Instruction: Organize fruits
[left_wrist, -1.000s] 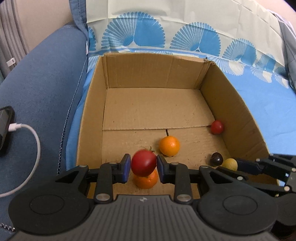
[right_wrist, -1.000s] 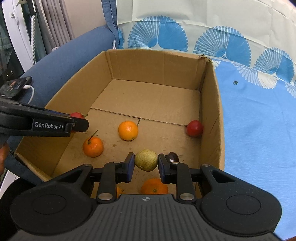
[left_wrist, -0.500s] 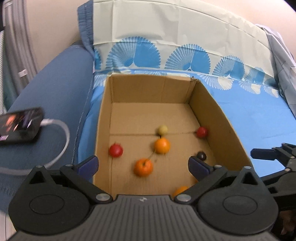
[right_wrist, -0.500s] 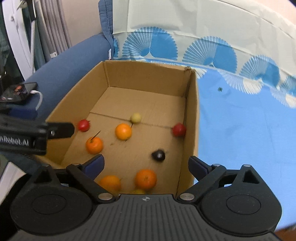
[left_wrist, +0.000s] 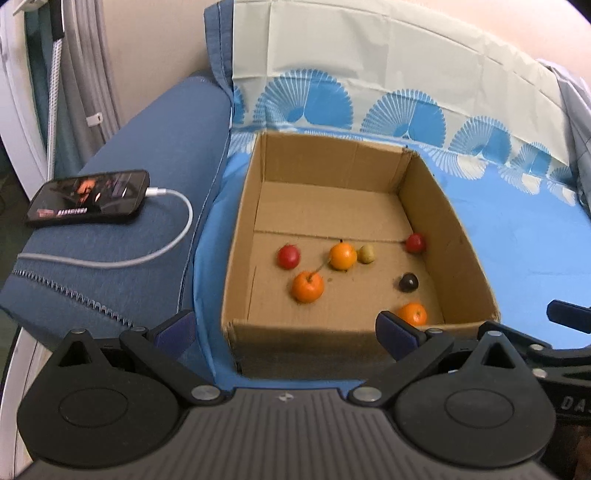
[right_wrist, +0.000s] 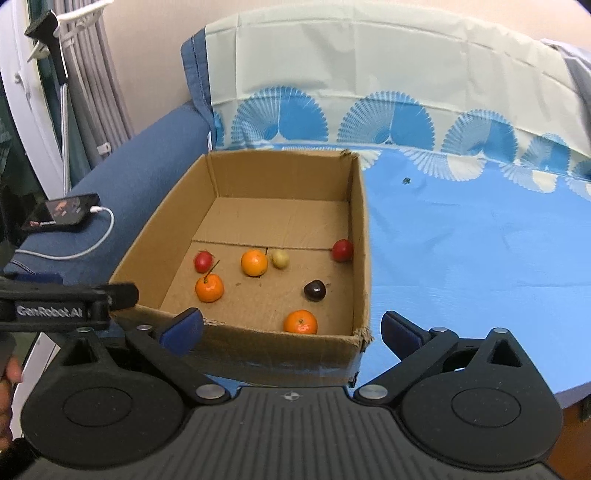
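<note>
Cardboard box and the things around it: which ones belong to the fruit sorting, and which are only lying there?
Job: cardboard box; three oranges; two red fruits; yellow fruit; dark fruit.

Lying about: phone; white cable; blue cloth.

Charging phone (left_wrist: 88, 197) on blue armrest (left_wrist: 122, 221)
</note>
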